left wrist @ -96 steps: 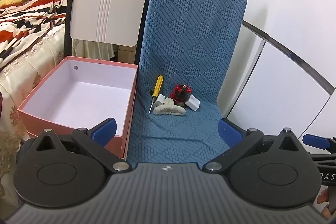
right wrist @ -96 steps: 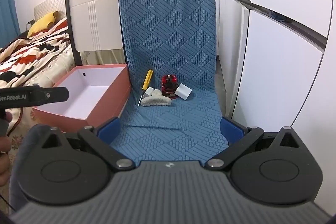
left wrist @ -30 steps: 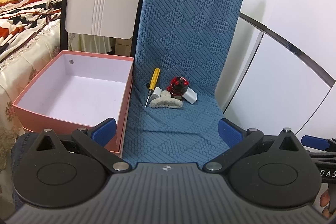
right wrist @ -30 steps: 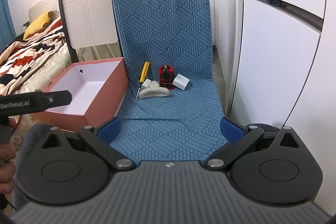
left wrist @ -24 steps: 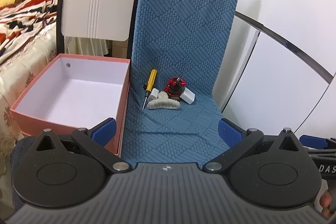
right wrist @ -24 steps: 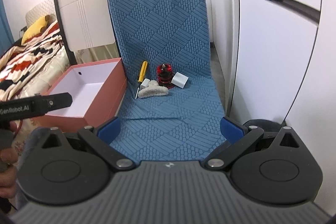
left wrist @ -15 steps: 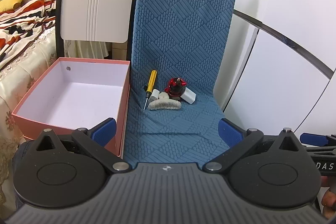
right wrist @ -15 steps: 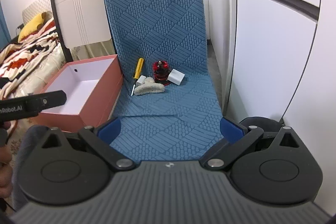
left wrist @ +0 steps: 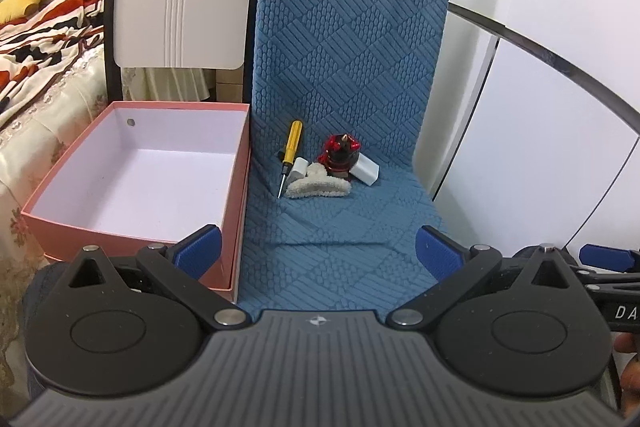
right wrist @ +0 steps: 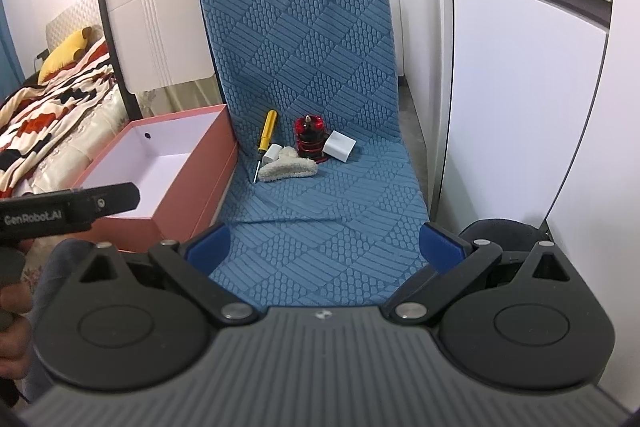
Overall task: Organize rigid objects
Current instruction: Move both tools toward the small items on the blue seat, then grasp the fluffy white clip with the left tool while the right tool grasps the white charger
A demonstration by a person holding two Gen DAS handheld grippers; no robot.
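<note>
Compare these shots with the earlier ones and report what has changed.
Only the viewpoints drifted slightly; neither tool took hold of anything. The left tool and right tool stay open and empty. The screwdriver, fuzzy clip, red motor and white charger lie unmoved on the blue seat; the pink box remains empty.

We now hold the left hand-held gripper [left wrist: 318, 247] a little further right, so the pink box [left wrist: 224, 227] sits more fully in its view. Our right hand-held gripper [right wrist: 324, 241] now sits slightly nearer the cluster round the yellow screwdriver [right wrist: 266, 139].
</note>
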